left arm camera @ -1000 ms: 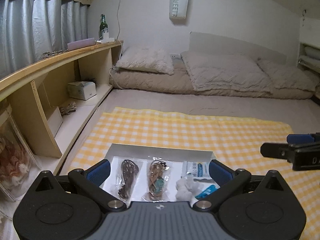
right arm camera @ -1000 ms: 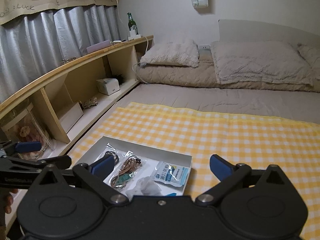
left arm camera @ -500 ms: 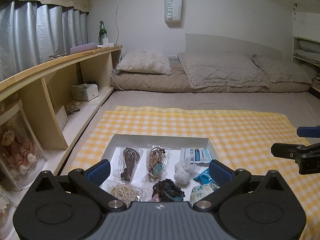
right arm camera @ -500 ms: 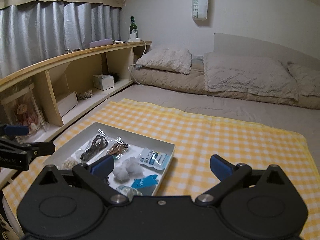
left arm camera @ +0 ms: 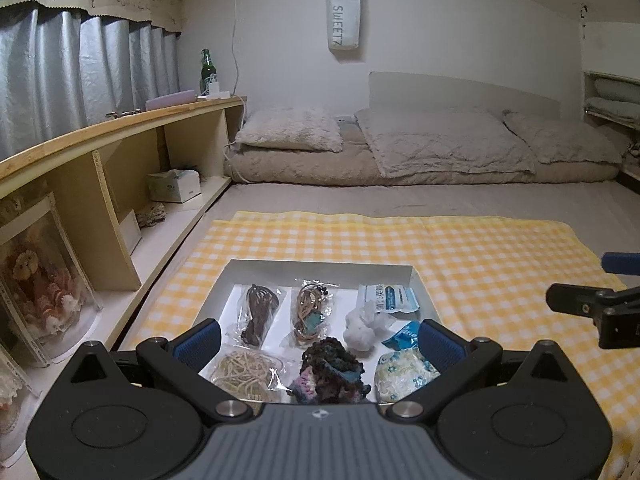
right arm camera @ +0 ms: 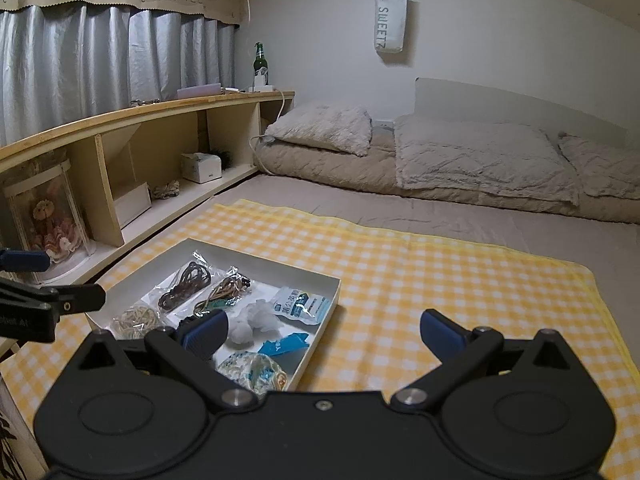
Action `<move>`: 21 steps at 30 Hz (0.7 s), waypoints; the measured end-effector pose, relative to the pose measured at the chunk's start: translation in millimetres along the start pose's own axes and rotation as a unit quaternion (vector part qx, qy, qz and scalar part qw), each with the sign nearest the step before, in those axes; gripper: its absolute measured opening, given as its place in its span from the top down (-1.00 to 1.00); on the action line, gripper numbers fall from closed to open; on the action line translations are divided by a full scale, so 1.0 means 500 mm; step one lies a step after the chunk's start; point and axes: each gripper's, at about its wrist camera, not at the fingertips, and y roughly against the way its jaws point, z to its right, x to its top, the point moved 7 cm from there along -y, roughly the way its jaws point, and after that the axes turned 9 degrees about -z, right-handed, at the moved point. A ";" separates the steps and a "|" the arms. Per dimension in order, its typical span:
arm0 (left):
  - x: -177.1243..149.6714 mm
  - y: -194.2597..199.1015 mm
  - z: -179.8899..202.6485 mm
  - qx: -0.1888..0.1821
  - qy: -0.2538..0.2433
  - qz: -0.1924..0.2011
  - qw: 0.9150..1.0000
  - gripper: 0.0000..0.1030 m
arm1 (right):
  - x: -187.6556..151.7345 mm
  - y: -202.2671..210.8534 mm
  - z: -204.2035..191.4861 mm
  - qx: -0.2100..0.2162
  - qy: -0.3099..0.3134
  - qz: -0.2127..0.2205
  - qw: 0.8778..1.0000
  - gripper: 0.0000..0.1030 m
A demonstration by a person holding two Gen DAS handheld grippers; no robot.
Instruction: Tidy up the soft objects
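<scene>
Nearest in the left wrist view, the left gripper (left arm camera: 319, 338) is held low over the near edge of a shallow white cardboard tray (left arm camera: 320, 269). Its blue-padded fingers (left arm camera: 199, 338) are wide apart and nothing is held between them.

The right gripper (right arm camera: 323, 330) is at about 3 o'clock from the tray, over the yellow and white checked cloth (right arm camera: 440, 276). Its fingers are wide apart too, and empty.

The soft things are all seen lying in the tray. At 6 o'clock is a dark knitted woolly bundle (left arm camera: 332, 372). At 7 o'clock is a clear bag of pale string (left arm camera: 244, 372), and at 5 o'clock a soft flowery pouch (left arm camera: 404, 372). In the middle sits a white crumpled tissue ball (left arm camera: 362, 326). At 11 o'clock a clear bag of dark brown cord (left arm camera: 258, 312) is found, at 12 o'clock a clear bag of tan cord (left arm camera: 310, 314), and at 1 o'clock a white and blue packet (left arm camera: 386, 298).

Whether sorting is starting or done cannot be told. If a thing is picked, it is best pinched gently in its middle, so nothing next to it is dragged.
</scene>
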 end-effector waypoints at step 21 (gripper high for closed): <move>-0.019 -0.017 0.012 -0.001 -0.008 -0.015 1.000 -1.00 | -0.031 0.010 -0.001 -0.010 -0.002 -0.003 1.000 -1.00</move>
